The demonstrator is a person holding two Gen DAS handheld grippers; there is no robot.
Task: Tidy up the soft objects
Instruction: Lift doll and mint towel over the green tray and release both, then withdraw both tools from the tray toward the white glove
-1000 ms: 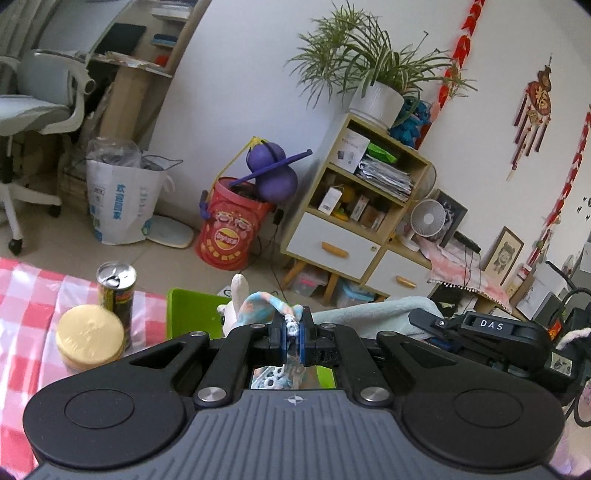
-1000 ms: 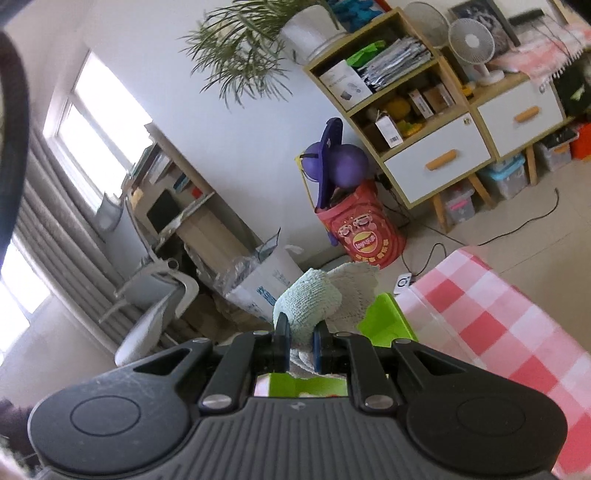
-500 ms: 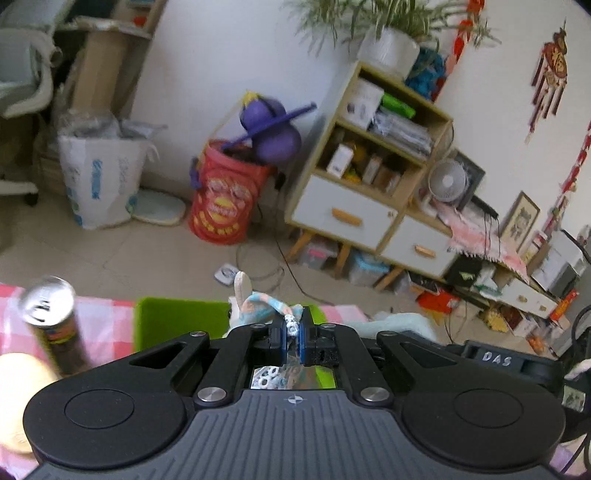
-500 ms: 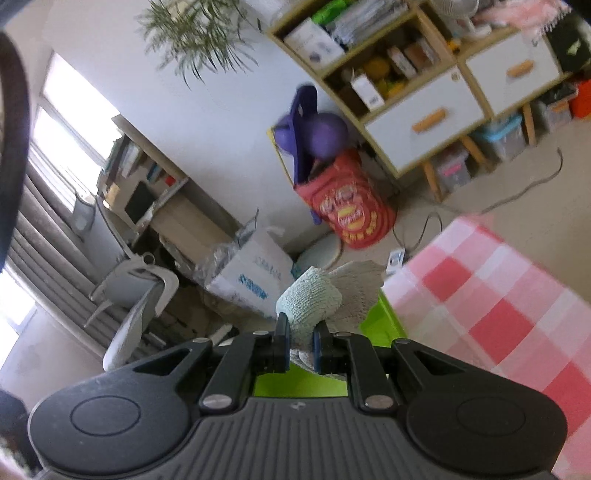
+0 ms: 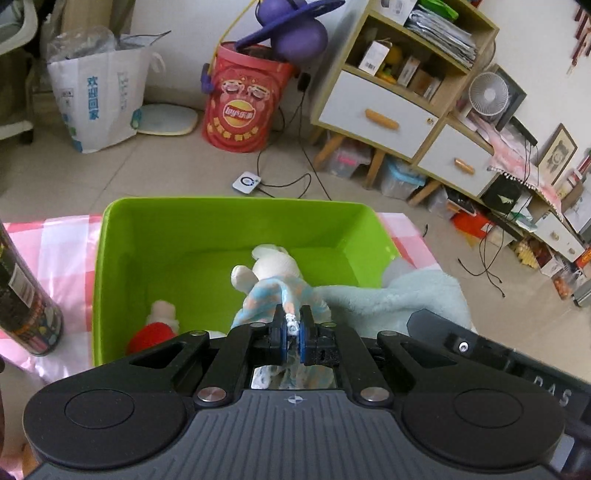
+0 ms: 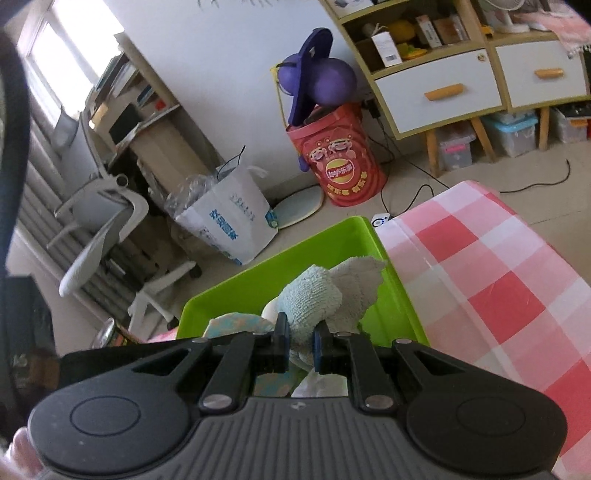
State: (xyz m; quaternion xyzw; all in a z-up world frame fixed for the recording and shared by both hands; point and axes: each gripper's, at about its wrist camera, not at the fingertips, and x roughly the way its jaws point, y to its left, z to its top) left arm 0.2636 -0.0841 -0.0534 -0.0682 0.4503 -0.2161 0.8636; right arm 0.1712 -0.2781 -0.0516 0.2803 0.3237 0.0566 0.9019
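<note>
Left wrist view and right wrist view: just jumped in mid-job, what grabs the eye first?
The bright green bin dominates, sitting on the pink checked tablecloth. Over it, the left gripper has its jaws shut on a plush rabbit in a blue patterned outfit, while the right gripper pinches a pale blue fluffy cloth at the bin's right side. A red and white soft toy already lies in the bin's near left corner.

A lived-in room of a home: a wooden shelf unit with white drawers holds boxes and papers, a red snack-brand bucket with a purple exercise ball stands on the tiled floor, and a desk chair sits by a window. A pink checked tablecloth covers the table beside a small fan.
</note>
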